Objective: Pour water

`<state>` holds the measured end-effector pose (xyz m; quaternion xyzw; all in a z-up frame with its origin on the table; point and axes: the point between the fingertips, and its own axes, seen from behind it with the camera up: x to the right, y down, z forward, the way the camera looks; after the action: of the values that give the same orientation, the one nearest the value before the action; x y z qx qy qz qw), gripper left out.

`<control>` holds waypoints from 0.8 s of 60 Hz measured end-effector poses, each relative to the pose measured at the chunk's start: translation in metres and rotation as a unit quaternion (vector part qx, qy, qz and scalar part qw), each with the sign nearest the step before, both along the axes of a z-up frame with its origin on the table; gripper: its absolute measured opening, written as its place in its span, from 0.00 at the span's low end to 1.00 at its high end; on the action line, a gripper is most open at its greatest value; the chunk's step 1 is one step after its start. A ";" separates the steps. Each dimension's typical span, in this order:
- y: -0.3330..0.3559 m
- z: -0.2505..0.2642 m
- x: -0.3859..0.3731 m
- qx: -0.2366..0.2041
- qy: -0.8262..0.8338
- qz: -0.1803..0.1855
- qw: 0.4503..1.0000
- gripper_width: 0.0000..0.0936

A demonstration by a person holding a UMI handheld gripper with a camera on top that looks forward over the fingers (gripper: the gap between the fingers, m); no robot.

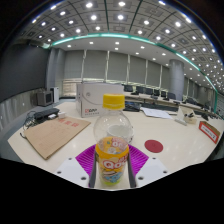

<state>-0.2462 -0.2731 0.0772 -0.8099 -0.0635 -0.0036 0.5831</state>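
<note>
A clear plastic bottle [112, 128] with a yellow cap and a yellow and orange label stands upright between my fingers. My gripper [112, 168] is shut on the bottle's labelled lower part, and the magenta pads [86, 159] press on it from both sides. The bottle looks mostly empty above the label. A small round dark red disc [153, 146] lies on the white table [175, 150] just ahead of the right finger. No cup or other vessel for water shows.
A brown flat board [55, 134] lies on the table to the left. A white box [98, 97] stands behind the bottle. Papers [156, 113] and a red-edged thing [208, 131] lie to the right, and office desks stand beyond.
</note>
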 end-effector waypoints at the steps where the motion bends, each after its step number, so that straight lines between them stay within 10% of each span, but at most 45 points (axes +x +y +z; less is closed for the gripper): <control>1: -0.005 0.002 0.001 0.000 0.001 0.002 1.000 0.48; 23: 0.014 0.094 -0.098 -0.002 0.276 0.051 0.960 0.44; 48: 0.095 0.132 -0.106 -0.078 0.821 -0.004 0.566 0.44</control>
<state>-0.3523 -0.1778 0.2091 -0.5067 0.4456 0.6656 0.3187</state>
